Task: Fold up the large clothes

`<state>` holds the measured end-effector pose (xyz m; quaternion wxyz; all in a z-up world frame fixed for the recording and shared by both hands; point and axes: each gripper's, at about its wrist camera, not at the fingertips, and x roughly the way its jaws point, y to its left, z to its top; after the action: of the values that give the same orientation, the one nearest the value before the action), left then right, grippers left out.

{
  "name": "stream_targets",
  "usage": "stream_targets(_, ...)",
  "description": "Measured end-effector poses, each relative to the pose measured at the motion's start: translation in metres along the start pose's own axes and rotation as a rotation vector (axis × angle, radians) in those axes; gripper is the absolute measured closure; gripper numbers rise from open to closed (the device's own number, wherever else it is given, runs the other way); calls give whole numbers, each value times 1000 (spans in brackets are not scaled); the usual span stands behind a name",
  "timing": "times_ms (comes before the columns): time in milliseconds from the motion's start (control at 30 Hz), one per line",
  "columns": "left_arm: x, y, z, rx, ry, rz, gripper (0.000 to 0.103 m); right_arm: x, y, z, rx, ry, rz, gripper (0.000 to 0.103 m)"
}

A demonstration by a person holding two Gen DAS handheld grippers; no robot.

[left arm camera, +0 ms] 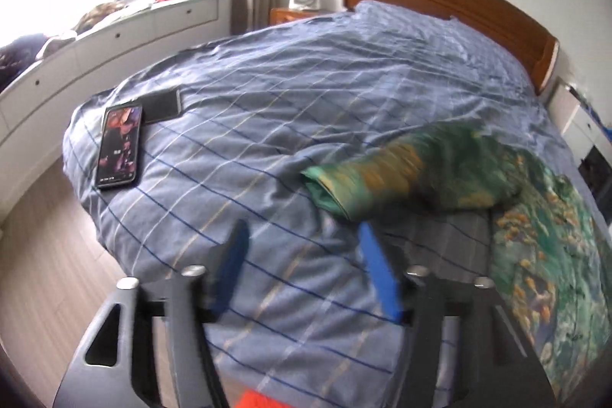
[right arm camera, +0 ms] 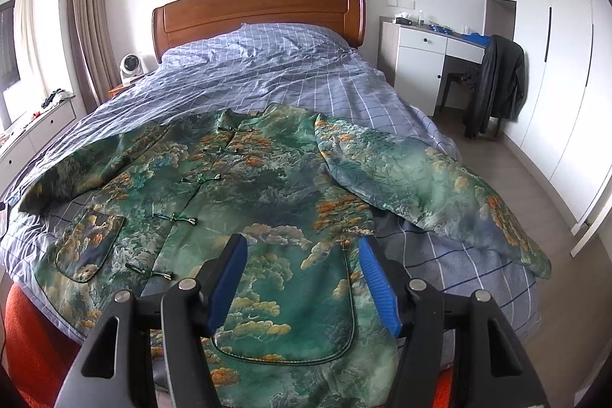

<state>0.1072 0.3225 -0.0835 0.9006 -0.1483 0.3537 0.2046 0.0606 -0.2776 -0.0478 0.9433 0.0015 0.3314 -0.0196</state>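
A large green jacket [right arm camera: 267,186] with orange and white cloud print and knot buttons lies face up, spread on the blue checked bed [right arm camera: 290,71]. Its right sleeve [right arm camera: 432,186] stretches toward the bed's right edge. Its left sleeve [left arm camera: 417,167] lies out to the left. My right gripper [right arm camera: 302,278] is open and empty, just above the jacket's lower right pocket. My left gripper [left arm camera: 304,266] is open and empty over bare bedding, short of the left sleeve's cuff [left arm camera: 325,186]. The jacket's body [left arm camera: 543,255] shows at the right of the left wrist view.
Two phones [left arm camera: 118,144] lie on the bed's left corner. A wooden headboard [right arm camera: 260,14] is at the far end. A white desk [right arm camera: 428,52] and a chair with a dark jacket [right arm camera: 493,83] stand right of the bed. White drawers [left arm camera: 95,52] run along the left. Something orange [right arm camera: 34,339] sits at the bed's foot.
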Motion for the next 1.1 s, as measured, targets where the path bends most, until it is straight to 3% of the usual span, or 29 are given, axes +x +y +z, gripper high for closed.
stream_targets(100, -23, -24, -8, 39, -39, -57, 11, 4, 2, 0, -5, 9, 5, 41)
stream_targets(167, -36, -45, -12, 73, -61, -101, 4, 5, 4, 0, -8, 14, 5, 40)
stream_targets(267, -40, -77, -21, 140, -68, -166, 3, 6, 4, -1, -10, 20, 3, 34)
stream_targets(367, -29, -87, -23, 164, -43, -210, 3, 4, 3, -3, -9, 21, 0, 34)
stream_targets(433, -14, -75, -13, 92, -19, -231, 3, 3, 1, -5, -10, 24, -4, 34)
stream_targets(567, 30, -23, 19, -203, 47, -360, 3, 4, -2, -10, -4, 36, -4, 34)
stream_targets(633, 54, -6, 33, -294, 87, -390, 3, 6, -1, -12, 1, 42, -1, 34)
stream_targets(833, 114, 2, 47, -367, 171, -372, 4, 6, 16, -12, -39, 48, 21, 34)
stream_targets(867, 121, 2, 47, -381, 178, -358, 10, 5, 22, -12, -56, 46, 28, 34)
stream_targets(900, 125, 2, 47, -388, 182, -352, 40, 4, 25, -12, -68, 47, 32, 34)
stream_targets(933, 130, 1, 46, -386, 199, -350, 64, 3, 29, -11, -77, 48, 35, 34)
stream_targets(967, 136, -2, 47, -374, 226, -349, 103, 3, 32, -12, -88, 50, 36, 34)
stream_targets(1033, 131, -4, 52, -331, 199, -304, 103, 4, 37, -13, -99, 57, 39, 34)
stream_targets(1100, 110, -13, 68, -230, 96, -239, 103, 6, 40, -14, -102, 68, 44, 34)
